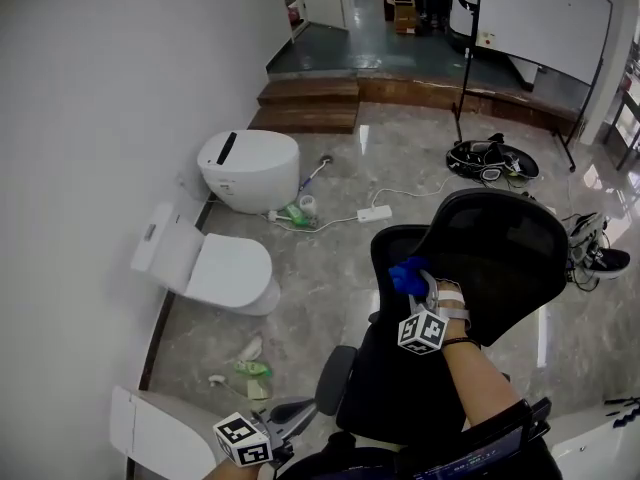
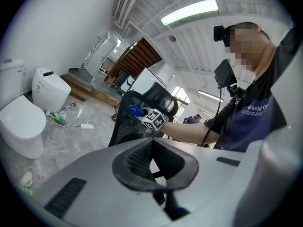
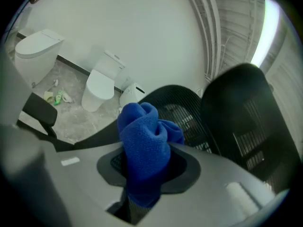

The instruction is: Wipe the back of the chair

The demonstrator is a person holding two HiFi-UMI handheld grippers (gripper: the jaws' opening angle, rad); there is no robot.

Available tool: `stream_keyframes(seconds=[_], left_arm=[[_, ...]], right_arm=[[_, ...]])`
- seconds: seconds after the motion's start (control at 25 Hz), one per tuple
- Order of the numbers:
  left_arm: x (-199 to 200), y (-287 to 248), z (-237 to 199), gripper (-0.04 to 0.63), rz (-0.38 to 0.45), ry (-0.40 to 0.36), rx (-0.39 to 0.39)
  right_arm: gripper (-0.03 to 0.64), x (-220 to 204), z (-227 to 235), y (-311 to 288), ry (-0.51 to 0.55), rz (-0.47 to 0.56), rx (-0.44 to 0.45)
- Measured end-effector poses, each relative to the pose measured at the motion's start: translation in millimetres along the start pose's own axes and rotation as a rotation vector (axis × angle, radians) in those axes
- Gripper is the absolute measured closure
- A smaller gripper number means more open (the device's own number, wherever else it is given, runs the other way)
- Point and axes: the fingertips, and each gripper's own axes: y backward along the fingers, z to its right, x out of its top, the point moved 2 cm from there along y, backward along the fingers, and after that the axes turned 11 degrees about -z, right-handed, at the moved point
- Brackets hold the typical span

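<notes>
The right hand-held gripper [image 1: 420,286] is clamped on a bunched blue cloth [image 1: 406,274] at the chair backrest [image 1: 505,258], at 4 o'clock in the head view. The cloth hides its jaw tips. The left hand-held gripper [image 1: 285,423], partly cut off at 6 o'clock, has its jaws together and empty.

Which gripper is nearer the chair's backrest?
Right. The right gripper, holding the blue cloth, is at the left edge of the backrest; the left gripper sits low beside the armrest, well short of it.

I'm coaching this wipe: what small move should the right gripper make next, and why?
Probably press the blue cloth against the chair backrest and sweep across. The right gripper is shut on the cloth at the backrest's edge, and contact isn't clear.
</notes>
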Motion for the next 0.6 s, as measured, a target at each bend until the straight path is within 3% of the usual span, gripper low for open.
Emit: stream_keyframes(seconds=[0.16, 0.48, 0.6], left_arm=[[7, -39, 23, 0.592, -0.039, -0.043, -0.06], [17, -129, 90, 0.592, -0.116, -0.125, -0.207], [18, -151, 107, 0.592, -0.134, -0.128, -0.238]], right_arm=[[0.495, -89, 28, 20, -0.059, -0.109, -0.041], [0.495, -314, 92, 89, -0.199, -0.394, -0.151], [0.495, -373, 105, 110, -0.211, -0.477, -0.172]])
